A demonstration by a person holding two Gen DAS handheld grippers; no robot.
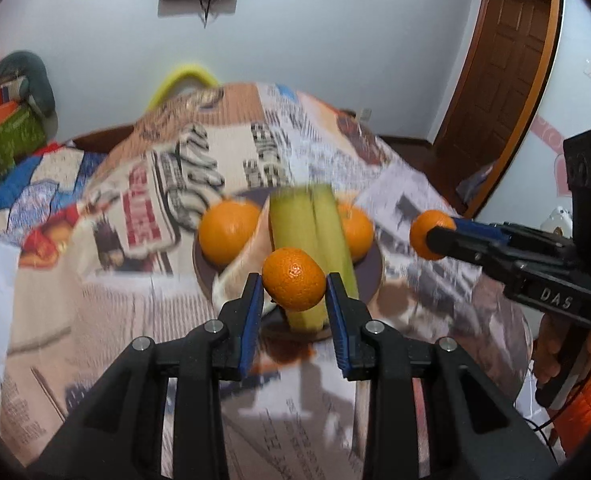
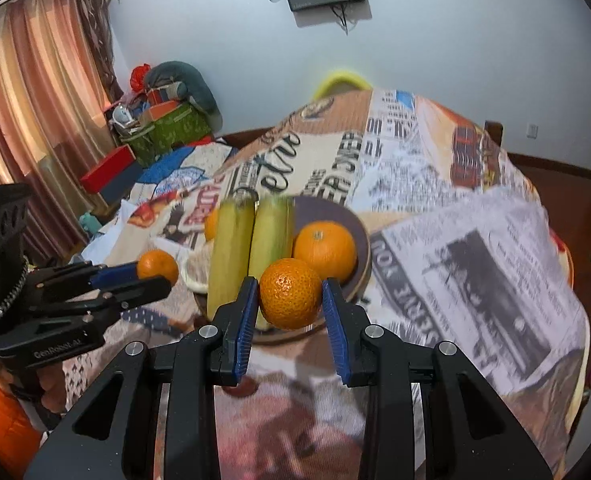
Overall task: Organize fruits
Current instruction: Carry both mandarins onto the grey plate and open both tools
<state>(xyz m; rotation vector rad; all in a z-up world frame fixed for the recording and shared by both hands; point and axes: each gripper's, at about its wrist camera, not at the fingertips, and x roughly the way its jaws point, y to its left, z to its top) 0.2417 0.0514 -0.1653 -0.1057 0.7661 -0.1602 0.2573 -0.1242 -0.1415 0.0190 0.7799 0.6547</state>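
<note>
Left wrist view: a small orange (image 1: 293, 278) is clamped between the blue pads (image 1: 252, 322) of the left gripper (image 1: 294, 280), jaws closed on its sides, held just above the near edge of a dark round plate (image 1: 371, 276). On the plate two green bananas (image 1: 311, 248) are laid side by side, running near to far. One orange (image 1: 228, 237) is seen left of the bananas, another (image 1: 357, 236) right of them, partly hidden. A pale bowl-like item (image 1: 235, 276) is seen at the plate's near-left; what it is cannot be told. The plate sits on a newspaper-print tablecloth (image 1: 135, 240). At right, the right gripper (image 1: 429, 240) is seen side-on with its own orange (image 1: 421, 236) gripped at the tips, beyond the plate's right rim.

Right wrist view: a second small orange (image 2: 290, 293) is clamped between the right gripper (image 2: 290, 294) pads (image 2: 245, 320), jaws closed on it, over the plate's (image 2: 359, 240) near rim. The bananas (image 2: 251, 248) lie just behind it. A larger orange (image 2: 325, 250) rests on the plate right of them; a sliver of another orange (image 2: 211, 224) shows left of them. At left, the left gripper (image 2: 155, 274) is seen holding its orange (image 2: 157, 266) at the tips, left of the bananas. Tablecloth (image 2: 475, 260) detail is motion-blurred in both views.
</note>
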